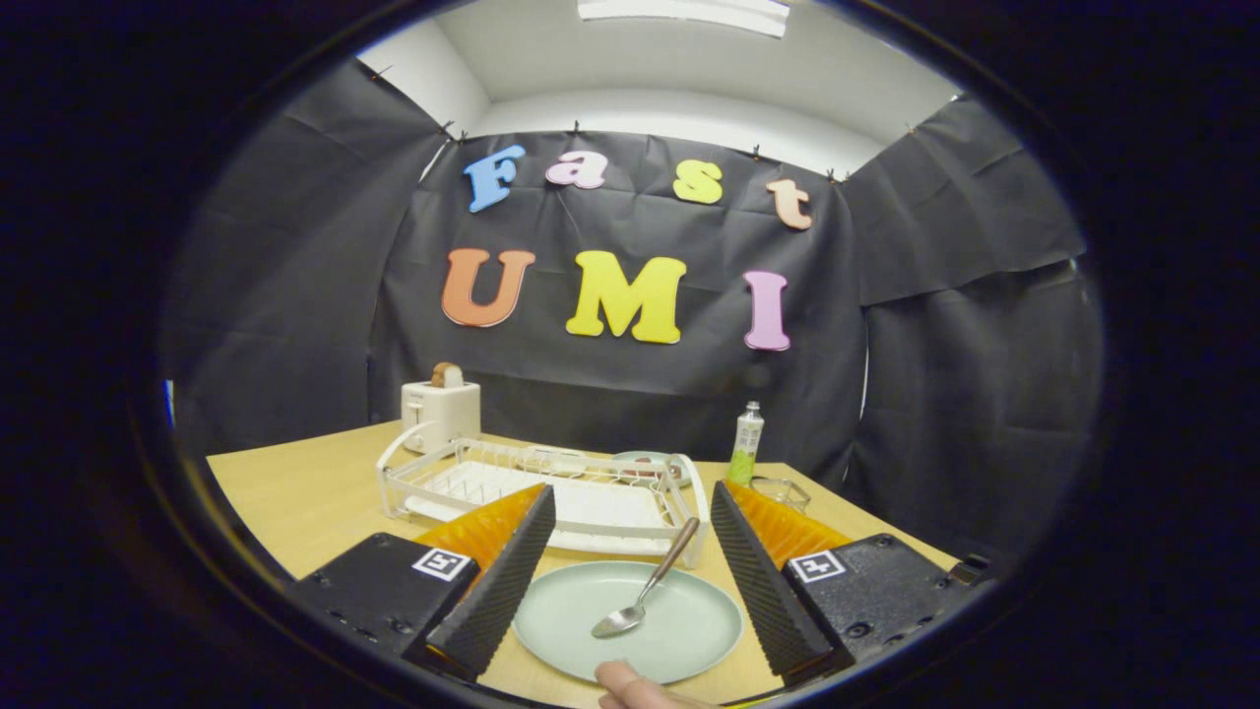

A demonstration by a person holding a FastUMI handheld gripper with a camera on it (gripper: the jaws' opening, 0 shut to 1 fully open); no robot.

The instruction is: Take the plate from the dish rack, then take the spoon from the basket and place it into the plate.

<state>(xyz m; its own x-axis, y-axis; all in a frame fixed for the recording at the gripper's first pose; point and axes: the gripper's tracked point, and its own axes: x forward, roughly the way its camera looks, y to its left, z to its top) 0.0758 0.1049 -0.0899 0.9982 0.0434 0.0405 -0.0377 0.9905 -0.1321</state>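
Gripper view | gripper jaws spread wide, empty | spoon rests in plate between them

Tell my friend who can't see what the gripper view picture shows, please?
A spoon lies in a pale green plate on a wooden table, between the fingers of the open claw. Beyond it stand a white dish rack, a toaster and a small bottle; a fingertip touches the plate's near rim.
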